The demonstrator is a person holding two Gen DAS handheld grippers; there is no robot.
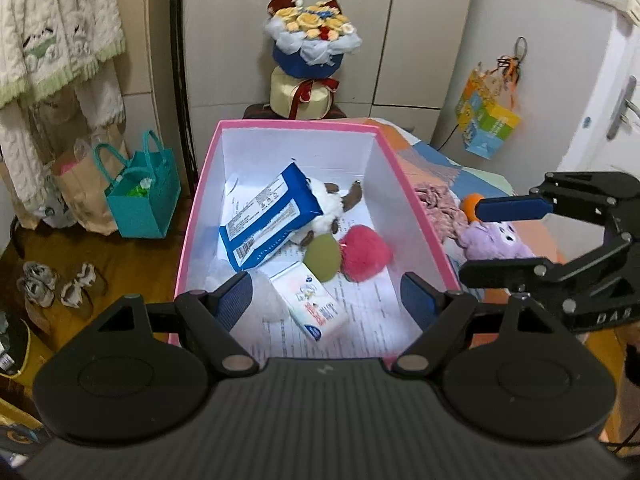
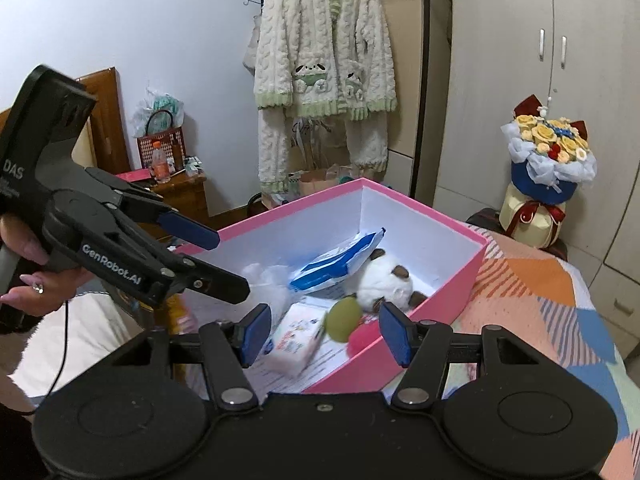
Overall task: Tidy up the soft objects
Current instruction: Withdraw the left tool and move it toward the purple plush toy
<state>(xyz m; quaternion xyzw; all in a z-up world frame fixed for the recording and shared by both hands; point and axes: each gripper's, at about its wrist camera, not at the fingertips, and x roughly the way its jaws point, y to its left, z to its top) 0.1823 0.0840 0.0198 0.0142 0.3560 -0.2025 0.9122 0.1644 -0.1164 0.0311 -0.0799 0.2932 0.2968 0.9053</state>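
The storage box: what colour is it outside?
Pink box, white inside; right wrist view shows it best.

The pink box [image 1: 200, 184] stands open-topped, its far end bare; tissue packs [image 1: 268, 220] and plush toys [image 1: 366, 252] crowd the near floor.

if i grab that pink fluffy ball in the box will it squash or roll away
The pink fluffy ball looks furry and soft, so it will probably squash between the pads. Its round shape could roll, but it sits against the green ball, which likely checks it. Probably light.
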